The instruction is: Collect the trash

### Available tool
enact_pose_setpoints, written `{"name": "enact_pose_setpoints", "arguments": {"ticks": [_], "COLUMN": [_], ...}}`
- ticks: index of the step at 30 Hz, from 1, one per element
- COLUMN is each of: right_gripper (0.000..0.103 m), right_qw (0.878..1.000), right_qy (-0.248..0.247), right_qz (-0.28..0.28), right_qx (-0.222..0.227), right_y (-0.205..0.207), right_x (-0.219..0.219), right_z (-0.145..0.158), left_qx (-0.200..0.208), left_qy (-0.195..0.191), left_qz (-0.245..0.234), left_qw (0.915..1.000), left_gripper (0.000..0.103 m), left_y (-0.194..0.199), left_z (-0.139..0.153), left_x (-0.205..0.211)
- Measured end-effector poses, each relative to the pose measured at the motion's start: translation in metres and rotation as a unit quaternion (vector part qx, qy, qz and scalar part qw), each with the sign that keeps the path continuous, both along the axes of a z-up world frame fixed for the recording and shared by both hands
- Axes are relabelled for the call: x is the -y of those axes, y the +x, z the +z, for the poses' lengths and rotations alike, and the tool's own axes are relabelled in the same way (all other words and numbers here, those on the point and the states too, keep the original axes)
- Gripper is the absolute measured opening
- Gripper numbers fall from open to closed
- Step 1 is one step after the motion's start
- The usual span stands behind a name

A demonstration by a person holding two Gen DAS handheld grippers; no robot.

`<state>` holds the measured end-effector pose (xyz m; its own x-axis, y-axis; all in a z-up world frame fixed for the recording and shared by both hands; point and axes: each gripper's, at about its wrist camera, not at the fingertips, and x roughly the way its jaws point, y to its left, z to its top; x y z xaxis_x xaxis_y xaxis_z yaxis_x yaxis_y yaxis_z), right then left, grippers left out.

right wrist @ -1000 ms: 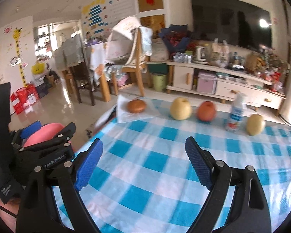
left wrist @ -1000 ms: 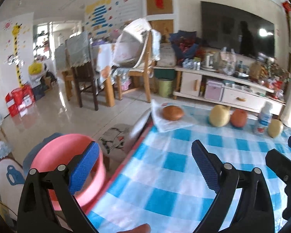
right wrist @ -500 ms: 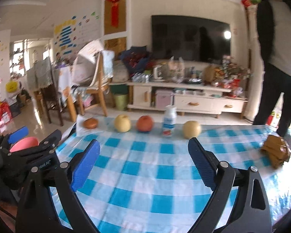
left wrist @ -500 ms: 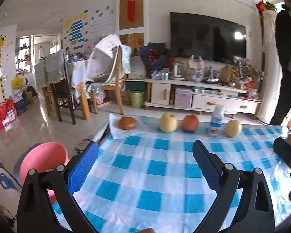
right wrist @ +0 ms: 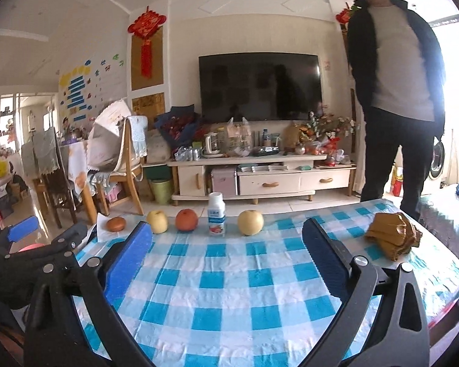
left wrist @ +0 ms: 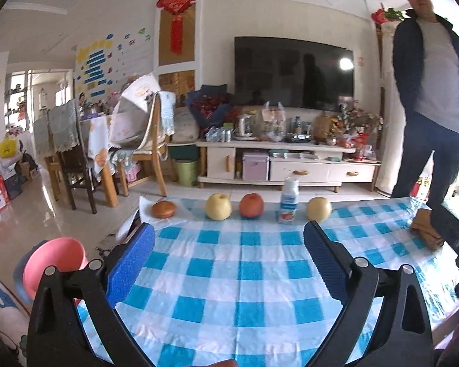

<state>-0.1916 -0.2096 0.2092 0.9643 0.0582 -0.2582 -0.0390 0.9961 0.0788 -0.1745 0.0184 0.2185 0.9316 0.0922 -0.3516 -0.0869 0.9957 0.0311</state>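
A row stands at the far edge of the blue-checked table (left wrist: pixel 229 278): a brown bun (left wrist: pixel 163 209) on a white napkin, a yellow apple (left wrist: pixel 218 206), a red apple (left wrist: pixel 251 205), a small white bottle (left wrist: pixel 289 201) and a pale apple (left wrist: pixel 319 209). A crumpled brown paper wad (right wrist: pixel 393 238) lies at the table's right end. My left gripper (left wrist: pixel 228 229) is open over the near cloth, well short of the row. My right gripper (right wrist: pixel 226 226) hangs beside it, its jaws opening with nothing between them.
A pink bin (left wrist: pixel 53 260) stands on the floor off the table's left side. A person (right wrist: pixel 397 91) stands behind the table's far right corner. Beyond are a TV cabinet (right wrist: pixel 260 180), chairs and a small green bin (right wrist: pixel 161 190).
Both views have swung to the right and risen a little. The row of items is now centred, and the brown wad and the standing person have come into view.
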Motion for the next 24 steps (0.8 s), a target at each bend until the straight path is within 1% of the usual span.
{"name": "enact_pose_setpoints", "arguments": {"ticks": [3, 11, 24], "right_gripper": [0.099, 0.099, 0.099], "right_qw": [1.000, 0.999, 0.998], "right_qy": [0.007, 0.020, 0.024], "right_qz": [-0.006, -0.031, -0.061], "right_qx": [0.004, 0.021, 0.017], "right_y": [-0.008, -0.024, -0.031], "right_x": [0.010, 0.032, 0.055], "right_z": [0.000, -0.001, -0.010], "left_qx": [0.002, 0.005, 0.005], "left_qy": [0.008, 0.008, 0.002], "left_qz": [-0.008, -0.032, -0.070], "left_qw": [0.9999, 0.9995, 0.9976], "left_gripper": [0.097, 0.097, 0.097], "left_y": [-0.002, -0.004, 0.000], "left_z": [0.002, 0.005, 0.002], "left_x": [0.011, 0.030, 0.053]}}
